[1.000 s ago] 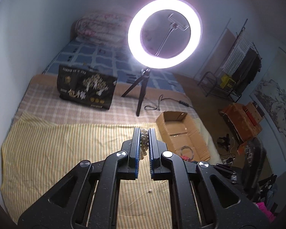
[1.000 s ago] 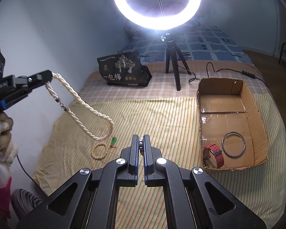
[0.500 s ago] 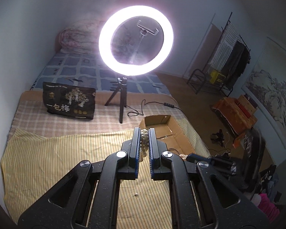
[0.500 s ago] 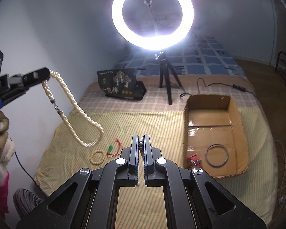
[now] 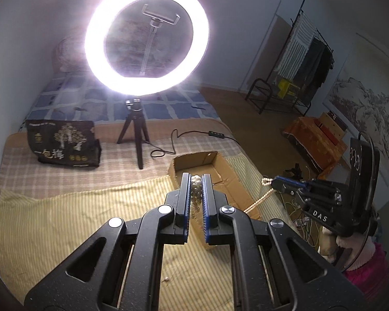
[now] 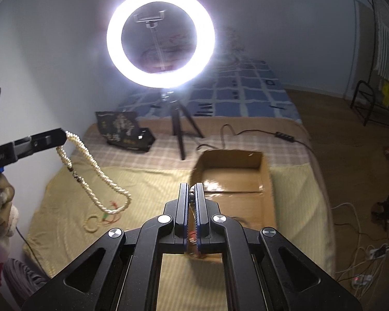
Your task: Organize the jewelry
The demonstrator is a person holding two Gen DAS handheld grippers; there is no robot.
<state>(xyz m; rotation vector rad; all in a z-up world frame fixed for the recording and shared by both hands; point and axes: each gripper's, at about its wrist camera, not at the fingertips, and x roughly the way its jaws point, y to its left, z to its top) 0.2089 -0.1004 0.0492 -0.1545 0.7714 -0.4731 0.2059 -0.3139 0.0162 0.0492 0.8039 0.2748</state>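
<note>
My left gripper is shut on a twisted cream pearl necklace; in the right wrist view the left gripper holds that necklace hanging in a loop above the yellow striped cloth. My right gripper is shut on a thin bead strand, held near the cardboard box. In the left wrist view the right gripper holds the bead strand over the box. A small bead bracelet with red and green cord lies on the cloth.
A lit ring light on a tripod stands on the bed behind the cloth, its cable trailing right. A black printed bag stands at the back left. Floor clutter and a clothes rack are to the right.
Both grippers have moved right toward the box. The right gripper with its bead strand now shows at the box's right edge in the left view. The hanging necklace swung right.
</note>
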